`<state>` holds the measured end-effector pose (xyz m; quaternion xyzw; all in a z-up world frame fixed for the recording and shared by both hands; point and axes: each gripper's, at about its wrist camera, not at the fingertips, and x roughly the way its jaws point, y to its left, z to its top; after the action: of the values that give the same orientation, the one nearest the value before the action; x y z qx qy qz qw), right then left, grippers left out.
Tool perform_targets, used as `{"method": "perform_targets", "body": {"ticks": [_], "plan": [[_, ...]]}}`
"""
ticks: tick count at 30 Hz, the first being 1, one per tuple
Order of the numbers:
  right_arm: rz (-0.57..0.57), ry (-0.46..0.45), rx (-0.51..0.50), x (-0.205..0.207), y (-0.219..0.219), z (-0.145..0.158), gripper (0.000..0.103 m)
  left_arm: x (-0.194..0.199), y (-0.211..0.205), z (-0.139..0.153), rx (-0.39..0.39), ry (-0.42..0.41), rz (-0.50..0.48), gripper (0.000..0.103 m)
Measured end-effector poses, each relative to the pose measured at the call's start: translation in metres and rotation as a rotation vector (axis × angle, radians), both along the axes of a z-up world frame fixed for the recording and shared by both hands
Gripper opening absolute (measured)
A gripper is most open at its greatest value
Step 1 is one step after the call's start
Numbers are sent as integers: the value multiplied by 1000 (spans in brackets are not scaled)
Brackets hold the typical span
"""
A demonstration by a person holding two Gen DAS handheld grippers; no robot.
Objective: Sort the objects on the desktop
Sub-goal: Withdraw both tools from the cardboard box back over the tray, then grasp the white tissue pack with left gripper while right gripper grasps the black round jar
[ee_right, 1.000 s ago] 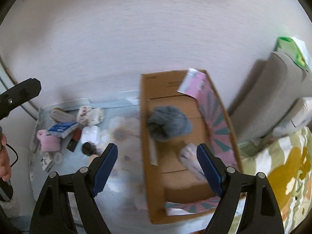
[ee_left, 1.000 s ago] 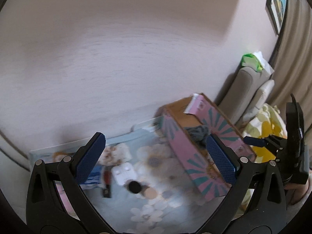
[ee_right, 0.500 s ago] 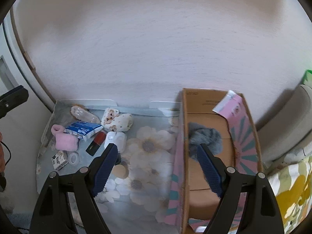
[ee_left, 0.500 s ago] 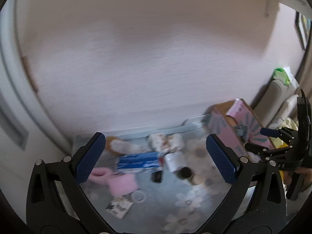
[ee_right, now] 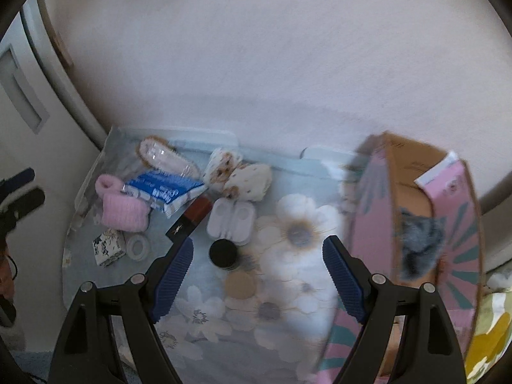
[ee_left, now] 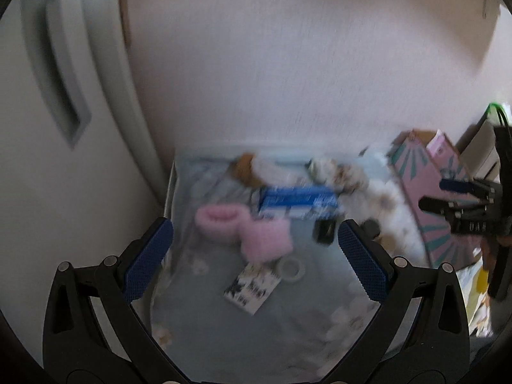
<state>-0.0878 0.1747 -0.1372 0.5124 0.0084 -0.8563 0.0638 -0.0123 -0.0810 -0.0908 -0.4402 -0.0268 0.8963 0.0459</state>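
Both grippers point down at a floral mat (ee_right: 288, 307) against a pale wall.

Left gripper (ee_left: 254, 260): jaws wide apart, nothing btwn them; pink sock (ee_left: 256, 236) and patterned card (ee_left: 251, 288) lie on the mat below the gap. View is blurred.

Right gripper (ee_right: 257, 278): jaws wide apart, empty; black jar (ee_right: 223, 254) and tan disc (ee_right: 240, 284) sit on the mat under the gap.

Box (ee_right: 371, 211), pink w/ teal rays outside, brown cardboard inside, stands at the mat's right edge, top open. In it: a grey furry thing (ee_right: 419, 240); a pink-white flap (ee_right: 448, 176) hangs over its far rim. Rest of the inside is hidden by the near wall.

Loose items, all outside the box, cluster at the mat's left-far part: blue pack (ee_right: 163, 192) lying partly on the sock, clear brush-like case (ee_right: 166, 156) behind it, printed cloth bundle (ee_right: 236, 176), white twin-well case (ee_right: 230, 220) just beside a red-black stick (ee_right: 188, 220), tape ring (ee_right: 137, 246) touching the card.
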Motion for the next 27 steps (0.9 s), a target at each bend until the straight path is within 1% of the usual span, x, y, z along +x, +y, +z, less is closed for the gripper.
{"method": "perform_targets", "body": {"ticks": [3, 6, 9, 12, 14, 17, 20, 23, 27], "plan": [[13, -3, 15, -1, -10, -19, 80, 12, 0, -32, -1, -25, -20, 103], [11, -10, 33, 1, -14, -38, 80, 20, 6, -56, -12, -28, -57, 102], [2, -23, 37, 0, -15, -51, 80, 24, 17, -83, -47, -28, -94, 101], [3, -38, 51, -3, -18, -61, 80, 25, 20, -103, -69, -34, -114, 99], [8, -47, 61, -6, -22, -65, 80, 24, 19, -111, -67, -44, -119, 99], [17, -60, 38, -8, -26, -69, 80, 22, 17, -122, -70, -59, -124, 99], [19, -50, 57, -9, -30, -71, 80, 21, 16, -128, -70, -59, -131, 99], [11, -62, 47, -10, -31, -76, 73, 21, 15, -130, -62, -53, -138, 99], [-1, -80, 44, -12, -32, -83, 67, 17, 15, -134, -43, -56, -157, 99]]}}
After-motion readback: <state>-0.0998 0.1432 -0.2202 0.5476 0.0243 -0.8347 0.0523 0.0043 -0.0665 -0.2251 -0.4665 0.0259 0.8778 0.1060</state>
